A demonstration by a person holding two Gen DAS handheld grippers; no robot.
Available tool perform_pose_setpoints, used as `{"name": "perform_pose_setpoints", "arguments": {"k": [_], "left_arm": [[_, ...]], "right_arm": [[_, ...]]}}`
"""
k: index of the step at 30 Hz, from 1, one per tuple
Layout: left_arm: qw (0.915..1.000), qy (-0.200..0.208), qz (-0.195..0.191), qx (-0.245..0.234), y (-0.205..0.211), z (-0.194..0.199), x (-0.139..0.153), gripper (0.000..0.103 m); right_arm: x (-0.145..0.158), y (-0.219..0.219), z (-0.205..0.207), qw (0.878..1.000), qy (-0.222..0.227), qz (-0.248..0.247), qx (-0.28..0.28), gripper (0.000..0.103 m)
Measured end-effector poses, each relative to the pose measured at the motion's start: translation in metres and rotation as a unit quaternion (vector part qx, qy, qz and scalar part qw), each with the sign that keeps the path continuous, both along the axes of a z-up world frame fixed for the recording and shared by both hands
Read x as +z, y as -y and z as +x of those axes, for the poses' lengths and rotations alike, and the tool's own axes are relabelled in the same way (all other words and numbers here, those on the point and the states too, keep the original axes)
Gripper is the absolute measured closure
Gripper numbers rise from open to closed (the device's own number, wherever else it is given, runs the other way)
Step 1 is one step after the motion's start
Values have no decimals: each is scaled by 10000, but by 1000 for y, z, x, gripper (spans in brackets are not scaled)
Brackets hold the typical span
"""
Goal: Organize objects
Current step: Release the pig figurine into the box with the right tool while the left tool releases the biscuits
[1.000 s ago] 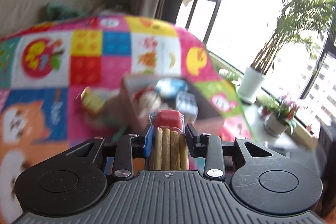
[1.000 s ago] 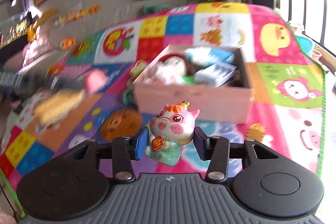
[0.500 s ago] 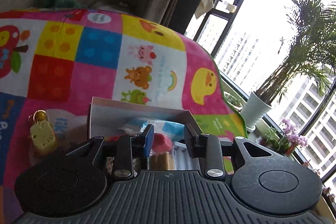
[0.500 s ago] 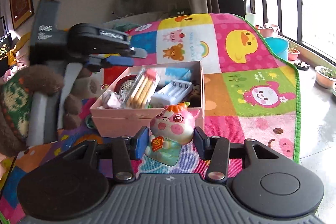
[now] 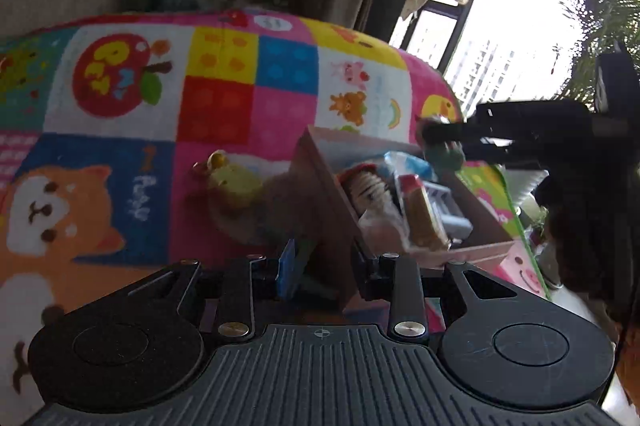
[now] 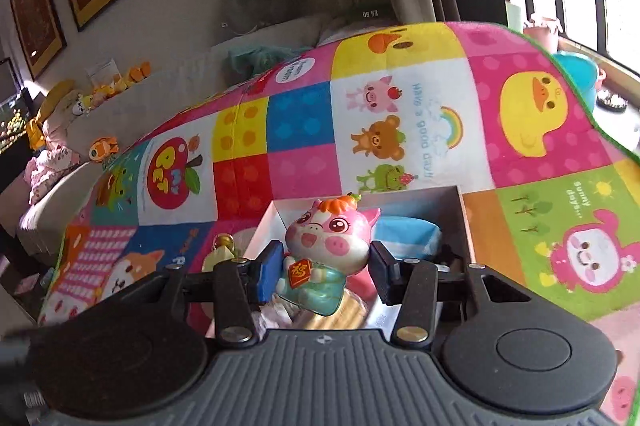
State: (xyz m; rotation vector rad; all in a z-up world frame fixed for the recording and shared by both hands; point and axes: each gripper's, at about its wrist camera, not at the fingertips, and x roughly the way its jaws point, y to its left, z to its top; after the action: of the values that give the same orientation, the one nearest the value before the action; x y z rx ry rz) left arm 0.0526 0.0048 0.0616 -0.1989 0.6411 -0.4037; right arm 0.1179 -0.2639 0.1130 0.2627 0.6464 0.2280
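The right gripper point(image 6: 326, 268) has moved the pig toy point(image 6: 326, 252) over the box point(image 6: 464, 222) — low in frame, pinched at its body. Hard, shiny, slippery. The left gripper point(image 5: 322, 266) holds nothing — jaws loose.

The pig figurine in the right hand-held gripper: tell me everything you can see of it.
The pig figurine looks like glossy hard plastic: pink-and-cream face, big eyes, open mouth, orange tuft with a green stem on top, teal robe and a red diamond tag with a gold character. It is upright, facing the camera, clamped at its sides by the right hand-held gripper, and is held above the open cardboard box of items on the play mat.
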Motion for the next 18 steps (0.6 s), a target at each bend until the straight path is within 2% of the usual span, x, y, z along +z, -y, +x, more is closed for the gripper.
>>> {"name": "perform_pose_setpoints", "arguments": {"k": [3,5,7,10,12,14,16,18], "left_arm": [[9998,-124,25,120,-22,-12,-12,69],[9997,-179,5,160,-35,-17,-15,69],[9995,-211,-2,227,-48,-19,-15,69],[9989,-244,30,410,-66,-17,-19,69],[9978,-345,-7,569,-73,-9,-23,69],[9966,-450,-103,678,-75,-2,-25,70],[9974,-481,-228,480,-68,5,-27,70],[9987,-471,-174,116,-55,10,-28,70]], "right_arm": [[-5,-15,42,9977,-305,580,-196,57],[-16,-27,63,9955,-401,759,-410,56],[-26,-38,80,9948,-635,638,-477,46],[-26,-45,75,9958,-565,408,-586,44],[-18,-51,57,9978,-347,150,-541,44],[-10,-60,28,9986,27,-348,-385,44],[-9,-73,-10,9932,490,-1025,-274,44],[-13,-82,-50,9839,837,-1573,-145,43]]}}
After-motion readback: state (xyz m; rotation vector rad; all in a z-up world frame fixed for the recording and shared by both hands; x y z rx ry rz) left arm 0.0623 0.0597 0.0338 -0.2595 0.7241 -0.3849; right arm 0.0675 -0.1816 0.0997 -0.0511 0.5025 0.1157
